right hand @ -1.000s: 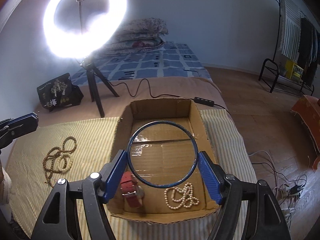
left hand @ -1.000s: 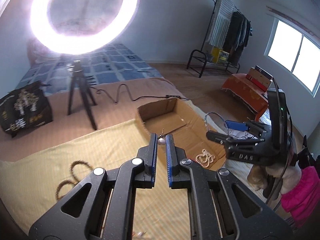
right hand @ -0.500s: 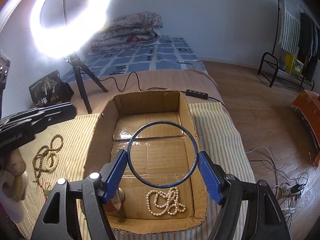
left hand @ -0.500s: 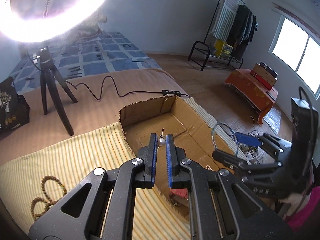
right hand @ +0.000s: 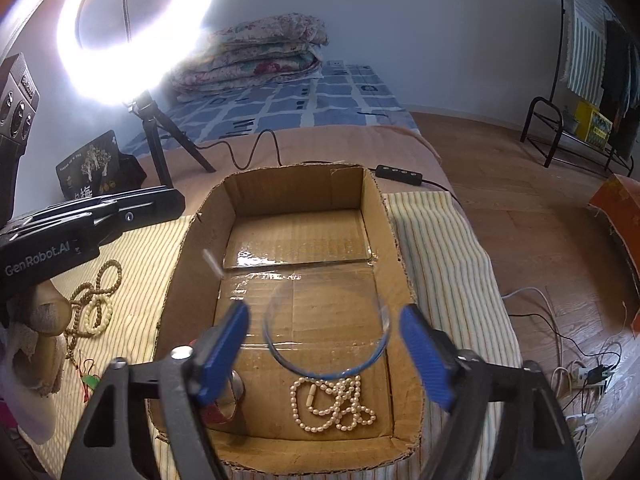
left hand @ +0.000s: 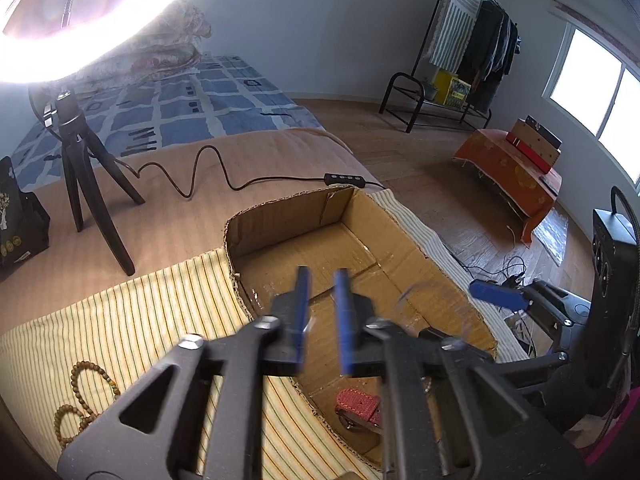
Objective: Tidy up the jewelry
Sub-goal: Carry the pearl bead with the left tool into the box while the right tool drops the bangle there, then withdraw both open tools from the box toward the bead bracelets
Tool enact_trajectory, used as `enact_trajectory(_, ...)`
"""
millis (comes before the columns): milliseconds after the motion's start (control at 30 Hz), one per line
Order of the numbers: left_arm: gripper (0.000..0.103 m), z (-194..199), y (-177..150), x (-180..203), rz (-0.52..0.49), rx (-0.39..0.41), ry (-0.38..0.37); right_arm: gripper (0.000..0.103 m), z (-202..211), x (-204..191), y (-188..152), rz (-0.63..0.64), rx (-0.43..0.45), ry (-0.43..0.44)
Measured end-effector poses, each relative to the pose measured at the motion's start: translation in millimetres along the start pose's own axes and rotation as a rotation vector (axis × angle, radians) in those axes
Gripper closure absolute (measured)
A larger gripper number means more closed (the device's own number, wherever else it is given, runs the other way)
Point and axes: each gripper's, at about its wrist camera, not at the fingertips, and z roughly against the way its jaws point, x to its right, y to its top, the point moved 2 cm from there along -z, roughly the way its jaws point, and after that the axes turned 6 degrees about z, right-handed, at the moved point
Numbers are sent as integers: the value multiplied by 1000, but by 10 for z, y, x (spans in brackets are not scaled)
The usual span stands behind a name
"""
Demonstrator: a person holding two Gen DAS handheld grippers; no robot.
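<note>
Pearl necklace (right hand: 334,404) and red strap (left hand: 357,403) in cardboard box (right hand: 294,188), both grippers' jaws just opened, nothing pinched, blurred bangle (right hand: 326,330) dropping between right gripper (right hand: 326,354) fingers, left gripper (left hand: 322,314) empty, wooden bead strands (right hand: 96,300) left on striped cloth (right hand: 436,248).

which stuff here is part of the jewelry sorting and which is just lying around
Job: cardboard box, pearl necklace, blue hoop, red watch strap, wooden bead strands.
Lying about: ring light, black bag, folded quilts, clothes rack.
</note>
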Motion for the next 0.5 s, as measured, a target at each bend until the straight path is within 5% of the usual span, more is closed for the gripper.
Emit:
enact_trajectory(67, 49, 34, 5, -4, 10, 16, -5, 14, 24, 12, -7, -3, 9, -11)
enact_trajectory(500, 49, 305, 26, -6, -2, 46, 17, 14, 175, 19, -9, -30, 26, -12)
